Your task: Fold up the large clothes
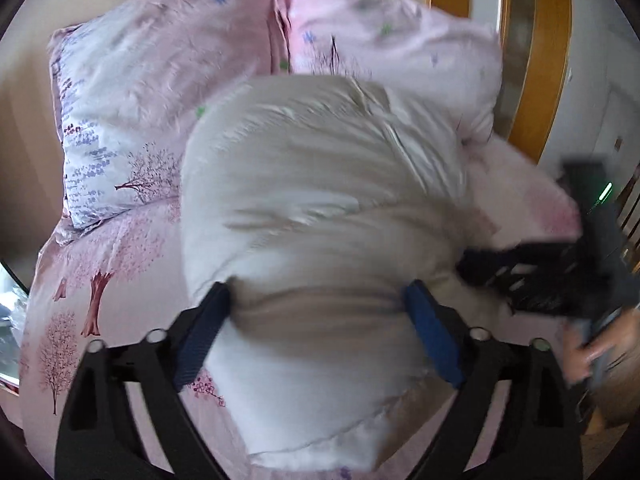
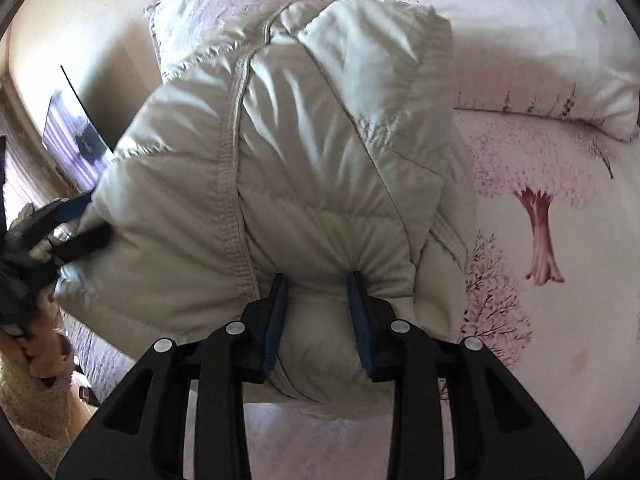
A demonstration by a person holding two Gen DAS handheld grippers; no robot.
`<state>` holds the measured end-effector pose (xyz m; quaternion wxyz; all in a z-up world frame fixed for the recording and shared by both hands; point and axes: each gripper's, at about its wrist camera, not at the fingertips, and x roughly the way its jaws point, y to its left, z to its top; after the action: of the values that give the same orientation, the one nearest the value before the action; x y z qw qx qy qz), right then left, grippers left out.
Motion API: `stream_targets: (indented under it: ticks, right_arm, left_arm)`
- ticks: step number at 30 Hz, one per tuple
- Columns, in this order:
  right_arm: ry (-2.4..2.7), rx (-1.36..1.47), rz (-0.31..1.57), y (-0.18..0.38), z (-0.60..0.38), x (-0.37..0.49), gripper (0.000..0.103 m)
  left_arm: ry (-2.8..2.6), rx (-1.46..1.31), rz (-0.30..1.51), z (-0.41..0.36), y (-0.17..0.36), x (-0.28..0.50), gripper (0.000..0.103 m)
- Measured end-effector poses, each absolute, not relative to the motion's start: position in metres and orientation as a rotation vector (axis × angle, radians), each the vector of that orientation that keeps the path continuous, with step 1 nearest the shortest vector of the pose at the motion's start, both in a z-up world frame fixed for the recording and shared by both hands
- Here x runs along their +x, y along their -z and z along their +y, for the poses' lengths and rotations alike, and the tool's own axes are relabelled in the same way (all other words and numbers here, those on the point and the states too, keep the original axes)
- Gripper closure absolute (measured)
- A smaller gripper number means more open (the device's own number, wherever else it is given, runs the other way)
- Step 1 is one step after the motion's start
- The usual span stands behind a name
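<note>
A pale grey puffy down jacket lies bunched on a pink bed with a tree print. My left gripper grips a thick fold of the jacket's near edge between its blue pads. My right gripper is shut on another fold of the same jacket, which hangs in front of it. The right gripper also shows at the right edge of the left wrist view. The left gripper shows at the left edge of the right wrist view, holding the jacket's edge.
Two pink floral pillows lie at the head of the bed. The bed sheet spreads to the right. A wooden door frame stands at the far right. A dark screen leans by the wall at left.
</note>
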<state>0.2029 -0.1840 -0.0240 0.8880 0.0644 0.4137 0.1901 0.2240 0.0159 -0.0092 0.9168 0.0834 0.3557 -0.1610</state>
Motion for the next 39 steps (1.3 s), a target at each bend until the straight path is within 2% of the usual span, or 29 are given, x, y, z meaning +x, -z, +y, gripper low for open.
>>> stream_targets:
  ticks: [2, 5, 9, 12, 13, 16, 21, 23, 25, 26, 27, 28, 31, 39]
  right_arm:
    - [-0.401, 0.126, 0.849, 0.007, -0.185, 0.207, 0.071]
    - [-0.403, 0.143, 0.722, -0.042, -0.201, 0.222, 0.071]
    - [-0.389, 0.180, 0.686, -0.075, -0.218, 0.276, 0.071]
    - [-0.422, 0.333, 0.757, -0.071, -0.244, 0.320, 0.066]
    - [-0.440, 0.384, 0.780, -0.066, -0.251, 0.327, 0.058]
    - [-0.518, 0.518, 0.832, -0.050, -0.261, 0.342, 0.049]
    - [-0.486, 0.579, 0.799, -0.047, -0.273, 0.341, 0.049]
    - [-0.496, 0.569, 0.804, -0.046, -0.271, 0.341, 0.043]
    - [-0.441, 0.515, 0.832, -0.042, -0.265, 0.345, 0.041]
    - [-0.446, 0.525, 0.835, -0.041, -0.264, 0.348, 0.046]
    - [-0.480, 0.551, 0.835, -0.037, -0.264, 0.348, 0.057]
    - [-0.499, 0.546, 0.833, -0.035, -0.262, 0.347, 0.084]
    - [-0.412, 0.401, 0.842, -0.030, -0.250, 0.344, 0.089]
    - [-0.269, 0.311, 1.043, 0.022, -0.258, 0.358, 0.090]
  left_arm:
    - [0.324, 0.171, 0.752, 0.016, 0.013, 0.228, 0.011]
    - [0.342, 0.146, 0.768, 0.022, 0.013, 0.231, 0.011]
    - [0.335, 0.150, 0.764, 0.020, 0.016, 0.228, 0.010]
    - [0.335, 0.139, 0.762, 0.021, 0.016, 0.227, 0.010]
    - [0.337, 0.136, 0.760, 0.022, 0.016, 0.227, 0.010]
    - [0.341, 0.135, 0.757, 0.021, 0.015, 0.227, 0.010]
    - [0.344, 0.135, 0.756, 0.020, 0.015, 0.227, 0.009]
    - [0.347, 0.135, 0.754, 0.020, 0.015, 0.227, 0.009]
    - [0.349, 0.131, 0.756, 0.020, 0.015, 0.228, 0.009]
    - [0.349, 0.132, 0.756, 0.020, 0.015, 0.228, 0.009]
    - [0.348, 0.132, 0.756, 0.019, 0.015, 0.228, 0.008]
    - [0.348, 0.131, 0.757, 0.019, 0.015, 0.229, 0.008]
    - [0.356, 0.139, 0.751, 0.015, 0.013, 0.228, 0.008]
    - [0.384, 0.182, 0.708, -0.009, 0.011, 0.226, 0.006]
